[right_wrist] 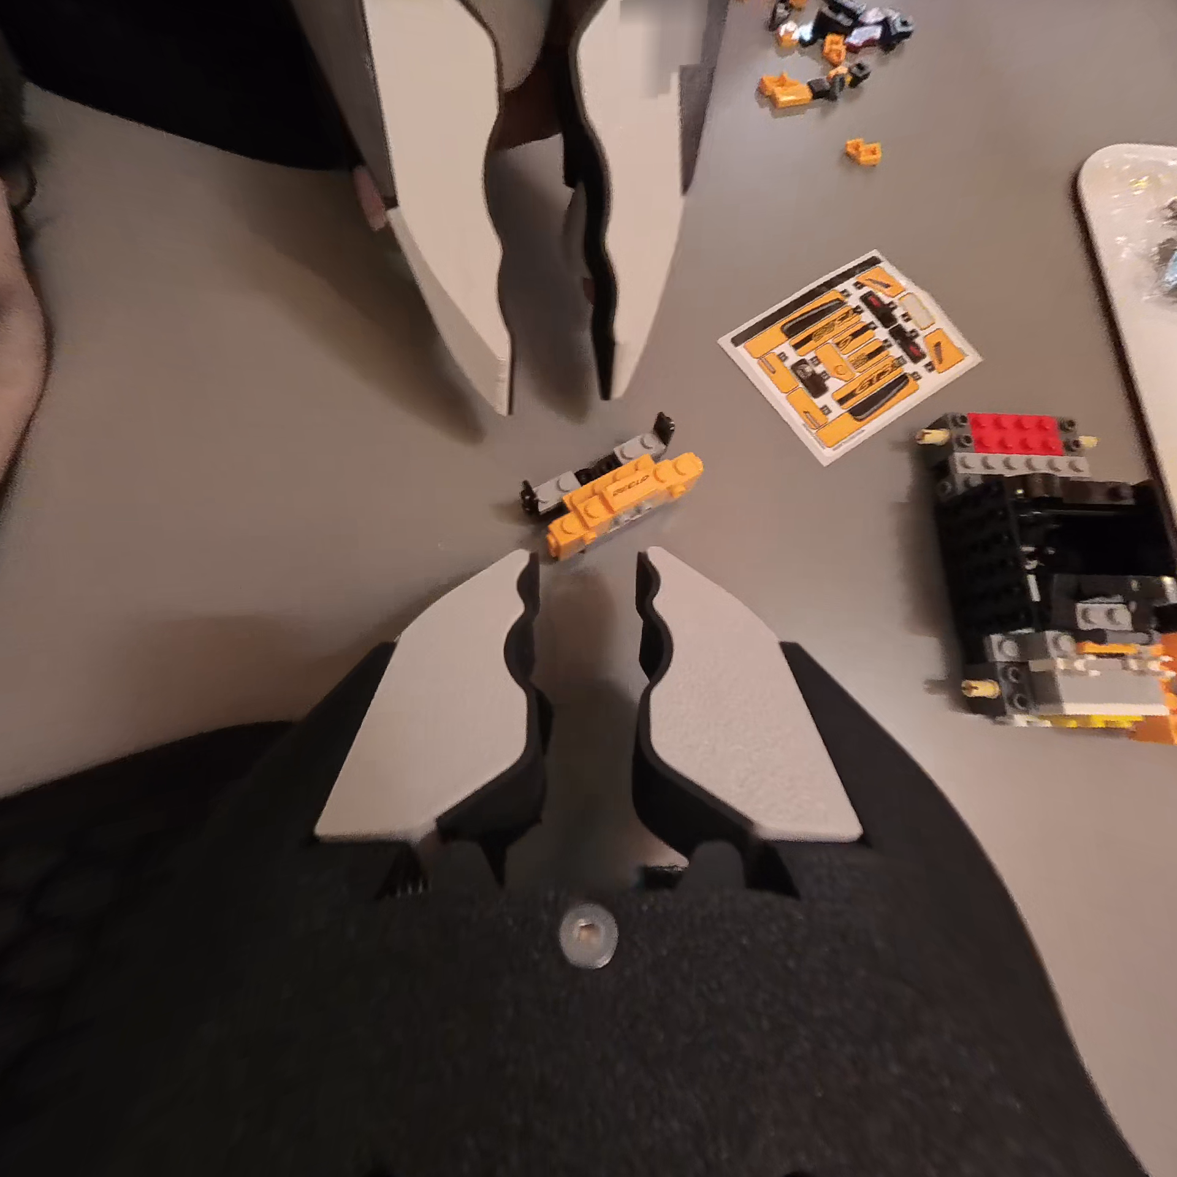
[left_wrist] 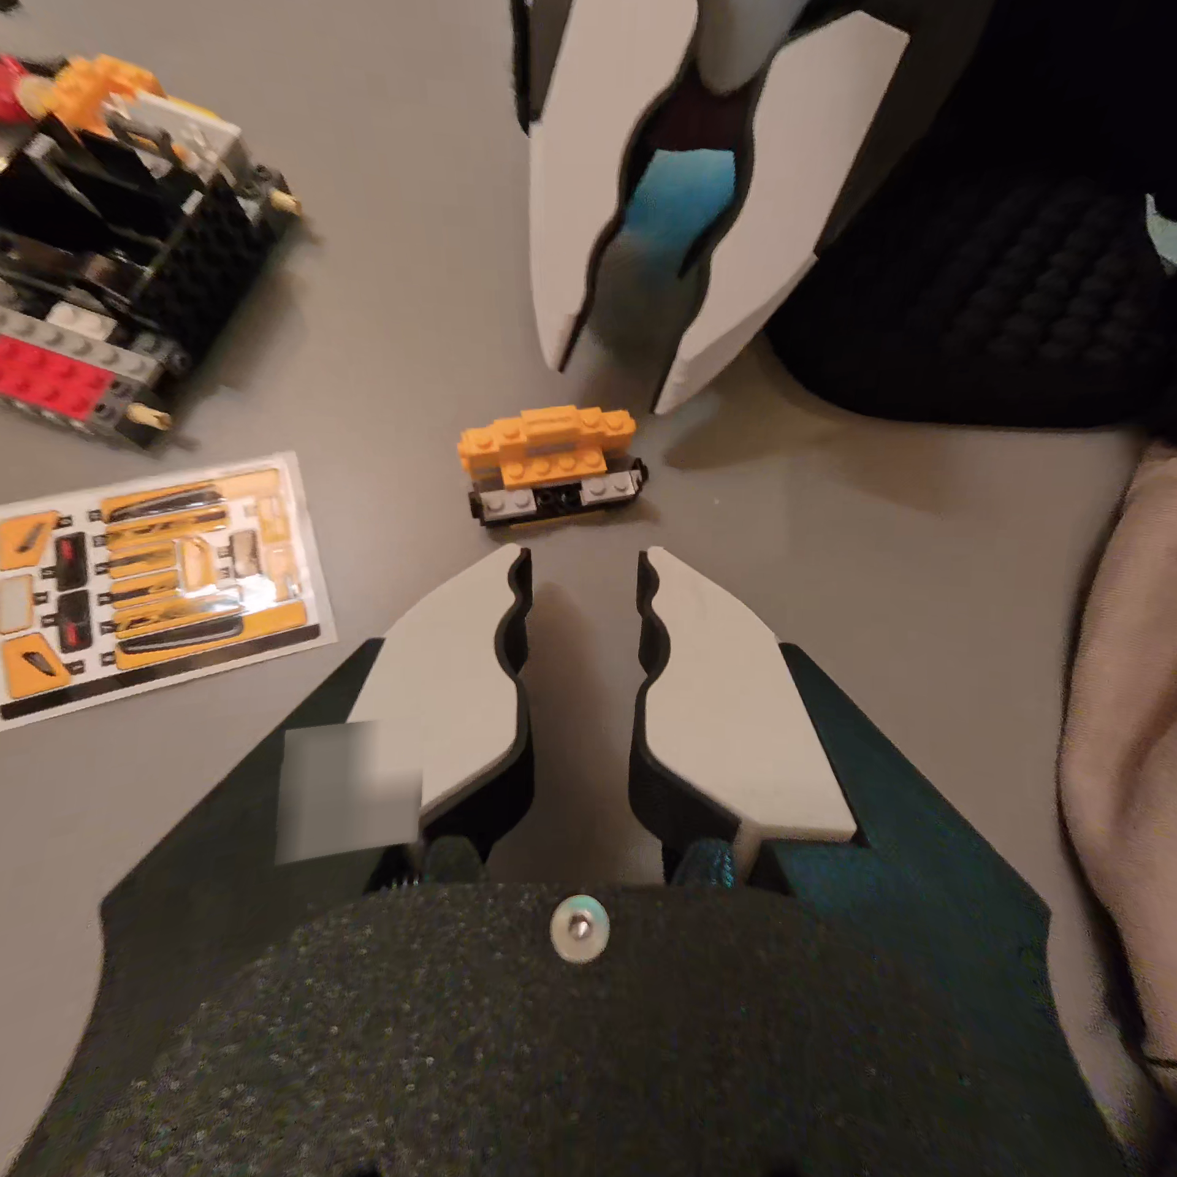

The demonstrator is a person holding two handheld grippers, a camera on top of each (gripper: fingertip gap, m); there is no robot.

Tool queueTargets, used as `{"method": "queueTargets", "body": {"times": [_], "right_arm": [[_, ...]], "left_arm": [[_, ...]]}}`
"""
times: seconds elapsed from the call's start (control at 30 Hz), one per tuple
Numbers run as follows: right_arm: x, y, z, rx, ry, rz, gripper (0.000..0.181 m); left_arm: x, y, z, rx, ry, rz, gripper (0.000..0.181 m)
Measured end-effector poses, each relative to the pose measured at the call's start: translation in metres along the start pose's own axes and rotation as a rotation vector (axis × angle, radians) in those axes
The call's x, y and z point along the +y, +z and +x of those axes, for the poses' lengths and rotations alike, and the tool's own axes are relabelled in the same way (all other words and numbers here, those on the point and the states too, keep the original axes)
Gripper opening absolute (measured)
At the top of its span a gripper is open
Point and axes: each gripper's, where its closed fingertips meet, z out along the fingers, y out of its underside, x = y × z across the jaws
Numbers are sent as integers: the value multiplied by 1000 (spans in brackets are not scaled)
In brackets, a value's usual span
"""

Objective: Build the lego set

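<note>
Facing each other across a plain grey table (left_wrist: 395,267), my two tongs point at the same small piece. My left tongs (left_wrist: 583,554) are spread, holding nothing, tips just short of the little orange and grey lego assembly (left_wrist: 551,462) that lies flat on the table between them and my right tongs (right_wrist: 586,551). Those are spread too and empty, with the assembly just beyond their tips.

The table is matte and evenly grey, with soft shadows under both tongs. In the right wrist view the sticker sheet (right_wrist: 850,356) lies flat beyond the assembly, towards the far right, and nearer the right edge sits the larger black lego build (right_wrist: 1044,573) with a red plate on one end and grey and orange parts on the other. A scatter of loose orange and dark bricks (right_wrist: 821,64) lies near the far edge. A pale tray (right_wrist: 1121,210) shows at the right edge, with clear plastic on it; what it holds I cannot tell. Past the table, something dark and textured (left_wrist: 993,306) fills the background.
</note>
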Motion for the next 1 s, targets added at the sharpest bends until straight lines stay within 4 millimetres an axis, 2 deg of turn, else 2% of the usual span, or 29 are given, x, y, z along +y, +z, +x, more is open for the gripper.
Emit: {"method": "queueTargets", "body": {"times": [0.13,0.23,0.4,0.53,0.6,0.7,0.8,0.9,1.0], "right_arm": [[1,6,7,11,13,37,35],[3,11,0,-22,14,20,31],[-5,10,-16,-77,-32,47,21],[-5,2,-1,-21,-6,70,22],[-6,1,10,25,25,86,35],[-5,8,13,40,43,74,67],[-3,20,9,27,58,43,77],[-4,22,12,57,59,47,62],[-5,19,20,100,78,55,44]], "left_arm": [[1,11,8,42,-5,-9,32],[-5,18,5,26,-7,23,35],[-9,17,-3,-23,20,66,41],[-12,11,-6,-46,54,90,39],[-11,11,-2,-23,58,84,37],[-8,16,2,-17,73,61,37],[-4,19,-2,-58,106,28,29],[-6,16,-9,-108,133,37,19],[-5,16,-14,-120,109,37,19]]}}
